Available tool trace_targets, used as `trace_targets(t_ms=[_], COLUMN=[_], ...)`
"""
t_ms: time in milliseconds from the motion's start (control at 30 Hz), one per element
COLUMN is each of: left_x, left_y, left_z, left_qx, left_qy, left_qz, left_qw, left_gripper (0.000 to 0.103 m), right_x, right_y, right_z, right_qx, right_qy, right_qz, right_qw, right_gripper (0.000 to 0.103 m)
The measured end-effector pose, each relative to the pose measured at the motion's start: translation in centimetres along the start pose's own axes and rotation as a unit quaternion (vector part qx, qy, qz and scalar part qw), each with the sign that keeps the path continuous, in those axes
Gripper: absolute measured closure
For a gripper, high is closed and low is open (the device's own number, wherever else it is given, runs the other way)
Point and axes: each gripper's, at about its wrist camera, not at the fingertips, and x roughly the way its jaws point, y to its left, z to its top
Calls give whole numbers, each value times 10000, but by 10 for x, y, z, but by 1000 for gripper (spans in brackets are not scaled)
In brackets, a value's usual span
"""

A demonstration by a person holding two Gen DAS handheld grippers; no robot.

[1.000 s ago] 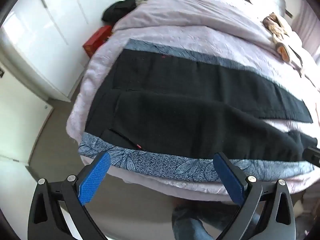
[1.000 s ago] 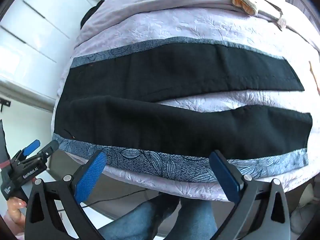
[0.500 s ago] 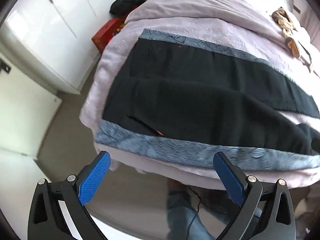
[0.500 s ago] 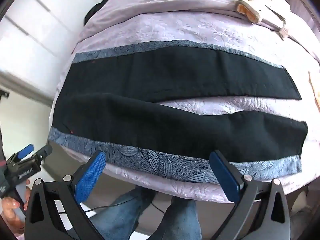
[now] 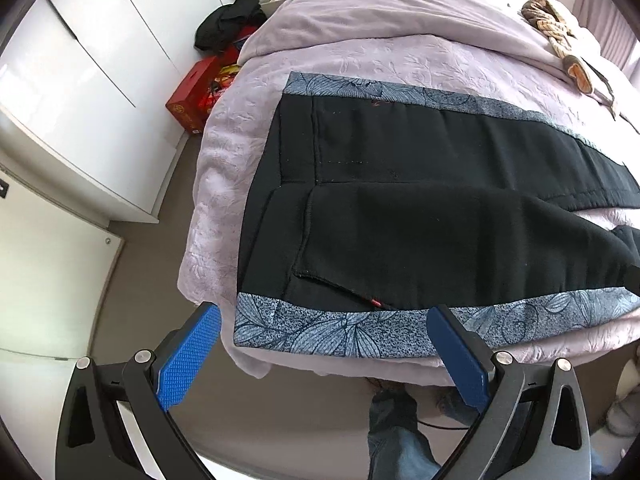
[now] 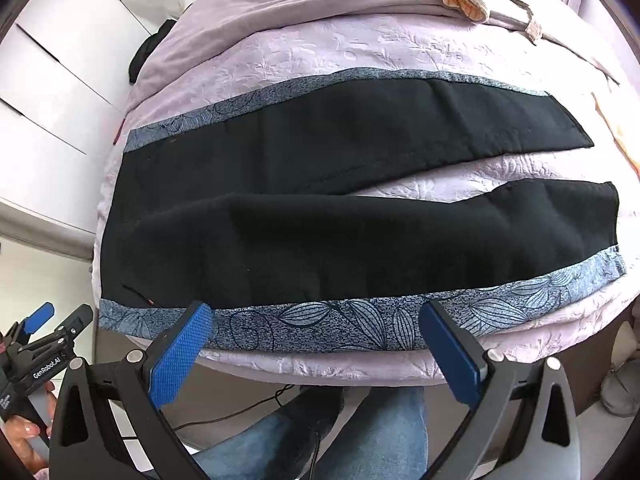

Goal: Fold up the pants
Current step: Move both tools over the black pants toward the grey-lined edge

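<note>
I'm hovering both tools off the near edge of the bed (image 5: 224, 168); nothing gripped yet.

Pants (image 6: 320, 232) are lying flat on the bed, spread lengthwise along its near edge; black fabric with a grey leaf-print stripe (image 6: 340, 328) down each outer seam; waistband end toward the white wardrobe (image 5: 80, 92), cuffs toward the far side. The two legs are splayed apart with lilac bedcover showing between them at the cuff end, so I'm judging the first fold, leg onto leg, is not done.

Left gripper (image 5: 332, 356) is sitting wide, blue pads spread, empty; it's aiming at the waistband corner of the near stripe, just off the bed edge; presumably staged there to pinch that corner. A pocket opening with a small red tag (image 5: 376, 302) is showing just above the stripe.

Right gripper (image 6: 320, 352) is also wide and empty; it's straddling the near stripe around mid-leg, not touching as far as I can tell. In its view the left gripper is showing low at the wardrobe side, in my hand (image 6: 24, 428).

I'm reading the spacing as deliberate: one tool at the waist, one further down the leg, so the near leg lifts evenly and carries over onto the far one. Risk: thick fabric sagging between the two pinch points.

Other clutter: red box (image 5: 192, 92) on the floor by the wardrobe; a beige knitted thing (image 5: 556, 20) further up the bed, well apart from the pants.
</note>
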Motion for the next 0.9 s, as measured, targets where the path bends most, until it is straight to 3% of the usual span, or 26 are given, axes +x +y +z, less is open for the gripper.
trace_targets(t_ms=[900], left_x=[11], left_y=[-3], left_z=[2], left_qx=[41], left_qy=[116], left_qz=[-122], left_qw=[9998], left_gripper=[0], right_x=[-5], right_y=[9], right_z=[1], right_qx=[-50], right_qy=[94], right_qz=[-313], right_qw=[9995], right_gripper=[0])
